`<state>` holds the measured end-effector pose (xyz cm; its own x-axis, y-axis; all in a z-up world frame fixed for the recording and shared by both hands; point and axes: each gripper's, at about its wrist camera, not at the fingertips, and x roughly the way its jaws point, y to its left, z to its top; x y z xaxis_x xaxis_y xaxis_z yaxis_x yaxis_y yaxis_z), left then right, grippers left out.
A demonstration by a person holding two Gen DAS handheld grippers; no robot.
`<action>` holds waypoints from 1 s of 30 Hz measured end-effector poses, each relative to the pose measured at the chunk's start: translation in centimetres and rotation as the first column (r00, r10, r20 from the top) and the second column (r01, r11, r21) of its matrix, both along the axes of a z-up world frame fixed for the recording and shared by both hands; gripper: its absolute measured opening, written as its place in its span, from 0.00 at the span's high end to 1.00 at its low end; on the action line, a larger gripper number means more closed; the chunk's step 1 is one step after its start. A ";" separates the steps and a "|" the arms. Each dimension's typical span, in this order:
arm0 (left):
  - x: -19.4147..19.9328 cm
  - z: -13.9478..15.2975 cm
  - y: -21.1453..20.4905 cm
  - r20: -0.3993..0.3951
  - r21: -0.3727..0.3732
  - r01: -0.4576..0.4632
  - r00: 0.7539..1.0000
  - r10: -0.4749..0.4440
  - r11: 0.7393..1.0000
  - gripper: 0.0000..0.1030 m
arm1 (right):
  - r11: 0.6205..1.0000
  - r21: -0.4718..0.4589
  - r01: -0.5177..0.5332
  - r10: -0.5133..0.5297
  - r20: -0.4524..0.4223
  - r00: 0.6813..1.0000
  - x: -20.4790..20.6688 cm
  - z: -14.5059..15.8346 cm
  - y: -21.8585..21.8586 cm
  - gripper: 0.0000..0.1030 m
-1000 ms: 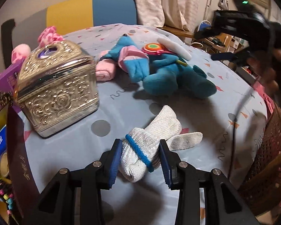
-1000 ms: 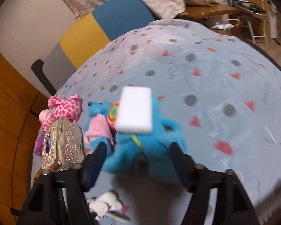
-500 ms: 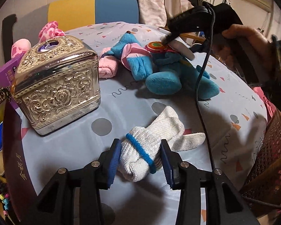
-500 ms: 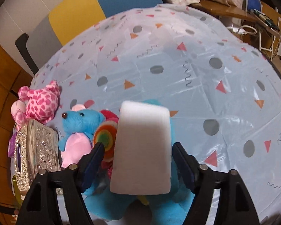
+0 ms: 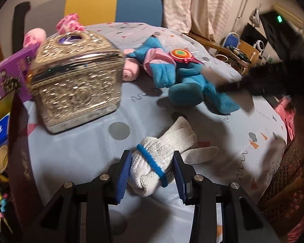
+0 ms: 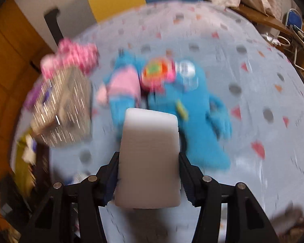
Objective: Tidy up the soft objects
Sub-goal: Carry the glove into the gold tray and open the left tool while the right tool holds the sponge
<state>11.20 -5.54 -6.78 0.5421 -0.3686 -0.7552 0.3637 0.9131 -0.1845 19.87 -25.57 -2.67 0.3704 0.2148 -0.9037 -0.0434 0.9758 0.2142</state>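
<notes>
I am holding the left gripper point(image 5: 151, 175) low over the near edge of the round table point(image 5: 253, 125), and its blue pads are pressing both sides of a rolled white knit glove point(image 5: 162, 158) with a blue cuff band, the glove's fingers trailing away to the right across the cloth. I am gripping a white foam sponge block point(image 6: 149, 158) in the right gripper point(image 6: 149, 182), its long axis pointing straight out along the jaws toward the far edge, and that view is smearing badly with motion, so I can only judge roughly that the block is hanging above the cloth and not touching it. Just past the sponge's tip, the blue plush toy point(image 6: 192, 109) with its orange and green badge is lying with its long axis running toward me, legs nearest; the right gripper is the closer one to it. Left of the plush, the embossed gold box point(image 5: 75, 87) is standing near the left edge, with a pink spotted plush point(image 6: 75, 58) behind it at the far left. The widest bare cloth is lying to the right of the blue toy and toward the far edge, while the left side is crowded right up to the rim.
</notes>
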 end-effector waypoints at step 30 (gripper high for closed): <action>2.1 -1.7 -3.2 -0.078 0.284 0.200 0.980 -0.185 0.938 0.57 | 0.997 -0.012 0.078 -0.079 -0.125 0.989 0.1 -5.4 0.0 0.44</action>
